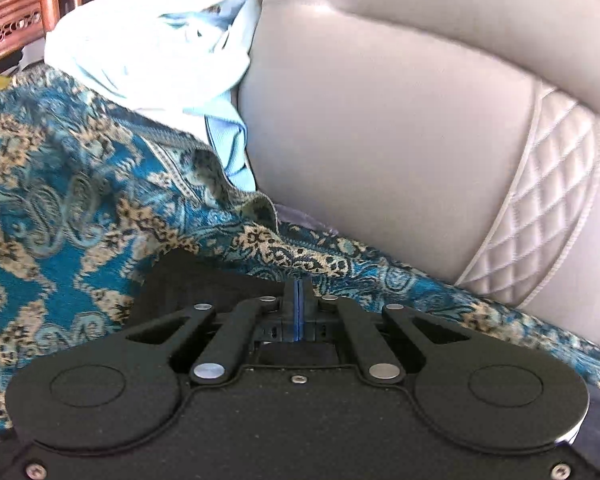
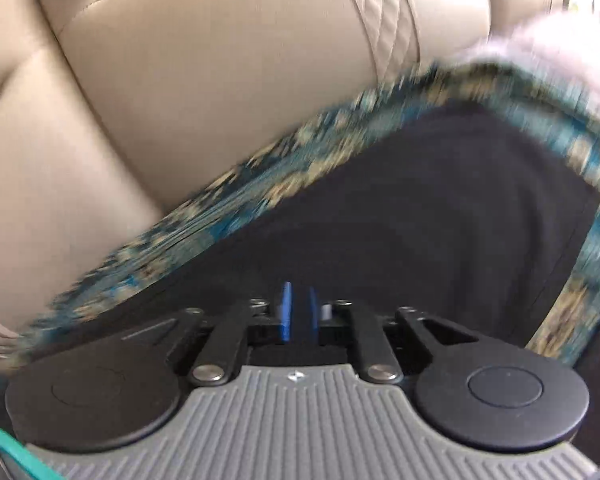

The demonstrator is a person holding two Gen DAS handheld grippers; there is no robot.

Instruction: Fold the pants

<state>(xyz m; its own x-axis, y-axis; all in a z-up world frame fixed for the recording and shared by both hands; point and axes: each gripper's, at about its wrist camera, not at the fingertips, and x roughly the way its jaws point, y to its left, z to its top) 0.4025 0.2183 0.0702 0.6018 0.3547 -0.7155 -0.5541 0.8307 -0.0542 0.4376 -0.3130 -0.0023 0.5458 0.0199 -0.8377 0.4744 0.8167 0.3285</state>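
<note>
The black pants (image 2: 400, 208) lie spread on the sofa's patterned cover (image 1: 60, 200), folding barely begun. The left tool (image 1: 299, 292) is closed, seemingly pinching their edge; the right tool (image 2: 298, 312) hangs part-open above them.

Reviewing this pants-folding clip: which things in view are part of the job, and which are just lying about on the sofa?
Part of the job:
- black pants
- left gripper, shut
- right gripper, pads slightly apart over the black cloth

Just lying about:
- pale blue clothes heaped against the backrest
- patterned teal throw
- beige sofa
- wooden furniture behind
</note>
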